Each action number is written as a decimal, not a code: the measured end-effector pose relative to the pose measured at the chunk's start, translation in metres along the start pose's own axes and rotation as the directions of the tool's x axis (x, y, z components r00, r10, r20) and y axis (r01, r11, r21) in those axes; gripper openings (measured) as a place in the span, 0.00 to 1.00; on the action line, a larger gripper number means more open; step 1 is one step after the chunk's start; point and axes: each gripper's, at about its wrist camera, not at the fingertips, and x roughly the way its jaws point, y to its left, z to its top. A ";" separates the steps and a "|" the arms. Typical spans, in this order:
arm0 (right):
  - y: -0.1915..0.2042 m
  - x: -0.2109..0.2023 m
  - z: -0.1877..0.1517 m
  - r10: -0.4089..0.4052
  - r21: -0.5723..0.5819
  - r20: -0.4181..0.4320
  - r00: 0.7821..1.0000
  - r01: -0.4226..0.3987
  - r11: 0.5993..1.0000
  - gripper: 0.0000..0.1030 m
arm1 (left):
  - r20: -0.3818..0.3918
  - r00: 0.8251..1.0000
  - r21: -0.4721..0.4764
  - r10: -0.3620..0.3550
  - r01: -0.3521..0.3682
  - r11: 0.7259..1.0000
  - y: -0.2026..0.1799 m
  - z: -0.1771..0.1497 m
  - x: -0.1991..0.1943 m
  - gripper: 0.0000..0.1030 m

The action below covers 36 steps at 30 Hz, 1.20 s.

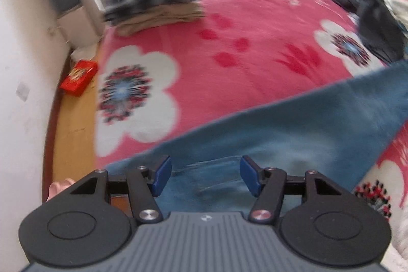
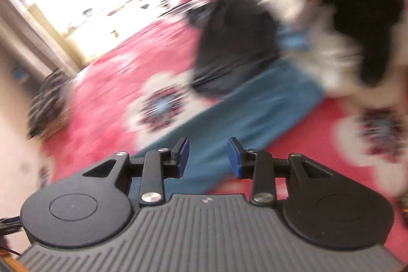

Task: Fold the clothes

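A faded blue denim garment (image 1: pixel 293 134) lies across a pink bed blanket (image 1: pixel 255 17) printed with white flowers and red petals. The folded stack (image 1: pixel 153 4) shows black-and-white plaid over tan cloth, and a red box (image 1: pixel 79 78) sits on the floor.

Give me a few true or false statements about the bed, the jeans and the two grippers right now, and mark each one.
1. Both grippers, left gripper and right gripper, stand open with nothing pinched. True.
2. The jeans hang clamped in the left gripper. False: they lie on the blanket, free between the pads.
3. A folded stack sits at the bed's far left corner. True.
4. The blanket is plain green. False: it is pink with white flowers.
5. A red box lies on the floor beside the bed. True.
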 end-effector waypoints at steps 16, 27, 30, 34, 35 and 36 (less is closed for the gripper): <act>-0.136 0.043 -0.045 0.030 0.231 -0.084 0.996 -0.010 0.973 0.38 | -0.189 0.975 0.159 0.118 -0.088 0.983 -0.125 -0.030 0.078 0.58; -0.246 0.127 -0.025 0.183 0.587 0.132 0.974 -0.225 0.778 0.55 | -0.199 0.957 0.169 0.209 -0.177 0.970 -0.125 -0.009 0.069 0.58; -0.247 0.140 -0.011 0.165 0.578 0.194 0.967 -0.249 0.777 0.56 | -0.208 0.953 0.164 0.222 -0.190 0.968 -0.123 -0.003 0.079 0.58; -0.249 0.153 -0.001 0.116 0.614 0.268 0.956 -0.262 0.745 0.55 | -0.235 0.948 0.129 0.214 -0.188 0.974 -0.116 0.001 0.095 0.58; -0.248 0.156 0.001 0.100 0.617 0.279 0.955 -0.258 0.743 0.53 | -0.239 0.948 0.122 0.210 -0.186 0.975 -0.115 0.001 0.098 0.58; -0.246 0.158 0.003 0.086 0.622 0.287 0.954 -0.254 0.741 0.53 | -0.240 0.948 0.118 0.208 -0.184 0.976 -0.114 0.001 0.099 0.59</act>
